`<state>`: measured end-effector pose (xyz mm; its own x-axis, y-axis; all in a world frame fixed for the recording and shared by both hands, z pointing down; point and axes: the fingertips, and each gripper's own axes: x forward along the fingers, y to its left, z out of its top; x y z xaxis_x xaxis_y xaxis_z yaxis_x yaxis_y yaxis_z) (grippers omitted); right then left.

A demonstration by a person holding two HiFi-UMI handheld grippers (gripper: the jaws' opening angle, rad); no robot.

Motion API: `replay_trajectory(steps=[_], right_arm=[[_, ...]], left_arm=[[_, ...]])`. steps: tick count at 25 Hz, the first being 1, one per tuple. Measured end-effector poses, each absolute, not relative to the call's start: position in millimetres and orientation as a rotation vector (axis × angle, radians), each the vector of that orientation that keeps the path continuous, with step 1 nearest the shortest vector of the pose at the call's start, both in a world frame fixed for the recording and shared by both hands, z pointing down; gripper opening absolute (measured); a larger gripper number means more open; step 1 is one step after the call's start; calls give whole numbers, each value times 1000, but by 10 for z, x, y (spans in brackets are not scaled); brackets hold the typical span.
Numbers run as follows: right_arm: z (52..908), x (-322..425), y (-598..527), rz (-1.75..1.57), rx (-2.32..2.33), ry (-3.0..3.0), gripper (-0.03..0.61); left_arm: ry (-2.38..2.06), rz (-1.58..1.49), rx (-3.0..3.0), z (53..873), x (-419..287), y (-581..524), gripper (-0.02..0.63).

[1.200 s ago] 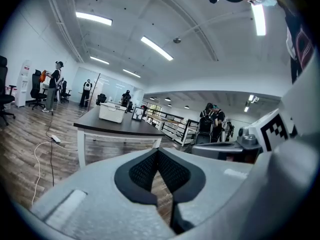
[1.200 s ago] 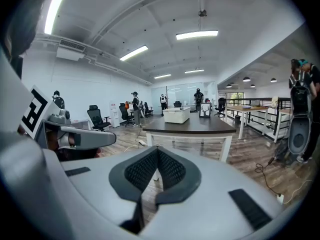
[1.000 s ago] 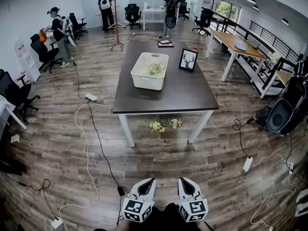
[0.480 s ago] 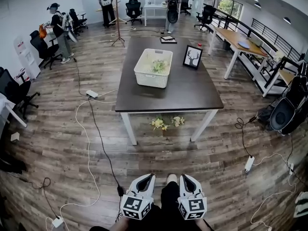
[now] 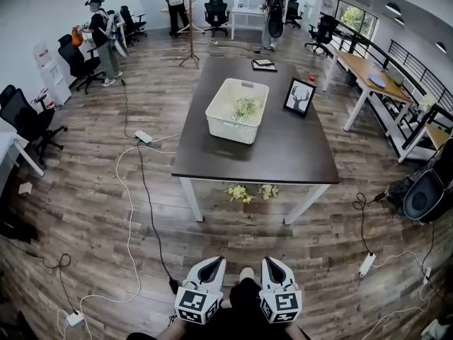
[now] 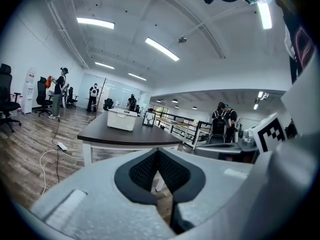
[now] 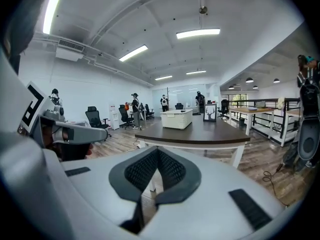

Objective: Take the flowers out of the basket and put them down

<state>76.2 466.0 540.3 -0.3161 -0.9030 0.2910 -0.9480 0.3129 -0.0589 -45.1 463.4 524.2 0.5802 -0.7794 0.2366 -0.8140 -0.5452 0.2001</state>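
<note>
The left gripper [image 5: 216,262] and the right gripper [image 5: 269,263] are side by side, low in the head view, and both point forward. Each one has its jaws closed together at the tips, and nothing is between them. The person's leg [image 5: 244,297] shows in the gap between the two grippers.

The table [image 5: 283,154] stands ahead of both grippers and well apart from them, with bare wooden floor between. The white basket [image 5: 230,127] is on the table, beyond the near edge and a little toward the left gripper's side. Some flowers [image 5: 246,106] lie inside the basket, at its far side. A picture frame [image 5: 300,97] stands upright on the table, just to the right of the basket, more in line with the right gripper.

Two flower bunches [image 5: 239,192] lie on the floor under the table, between its near legs, closer to the grippers than the basket is. They are straight ahead of the grippers.

A dark cable [image 5: 150,218] runs over the floor ahead and to the left of the left gripper. In the left gripper view, the table and the basket show far off, above the closed jaws.
</note>
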Motion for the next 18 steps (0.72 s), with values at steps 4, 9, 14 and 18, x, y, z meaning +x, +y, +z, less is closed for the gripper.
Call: replay_trajectory(steps=[4,9,14,18], right_arm=[[5426,861,4324,309,1629,-2409,6],[5448,1082,3928,328,1565,-2433,6],[5410,1326,3535,301,1529,-2449,6],[5400,1520,3253,288,1503,-2458,6]], left_arm=[[-1349,156,2502,5212,-308,4325,9],[-1390,168,2476,5219,-72,3954,9],[-1422,144,2460,5174,166,3603,9],[-1445,145,2448,5186,364,3327,9]])
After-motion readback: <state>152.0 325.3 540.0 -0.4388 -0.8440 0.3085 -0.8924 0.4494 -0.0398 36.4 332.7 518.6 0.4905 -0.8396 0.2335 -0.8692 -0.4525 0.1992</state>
